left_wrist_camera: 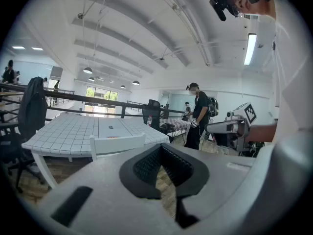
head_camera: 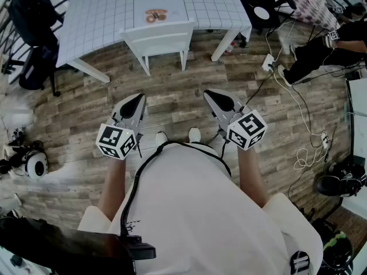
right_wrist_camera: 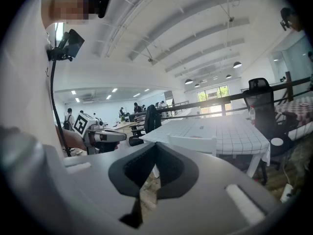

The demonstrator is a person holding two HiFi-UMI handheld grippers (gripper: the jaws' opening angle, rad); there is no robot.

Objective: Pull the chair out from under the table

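The left gripper (head_camera: 136,100) and the right gripper (head_camera: 211,94) are held clenched and empty above the wooden floor (head_camera: 183,90), well apart from the white chair (head_camera: 160,38), which is tucked under the grid-patterned table (head_camera: 97,16).

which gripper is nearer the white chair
Left, slightly. Left gripper: back from the white chair, nearly in line. Right gripper: equally far back, off to its right.

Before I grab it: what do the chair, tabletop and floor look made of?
Chair: matte white, flat back slat and square legs; painted wood or plastic, can't tell. Tabletop: white with thin dark grid, perhaps tile or printed laminate. Floor: brown planks with grain and staggered joints; wood or wood-look laminate.
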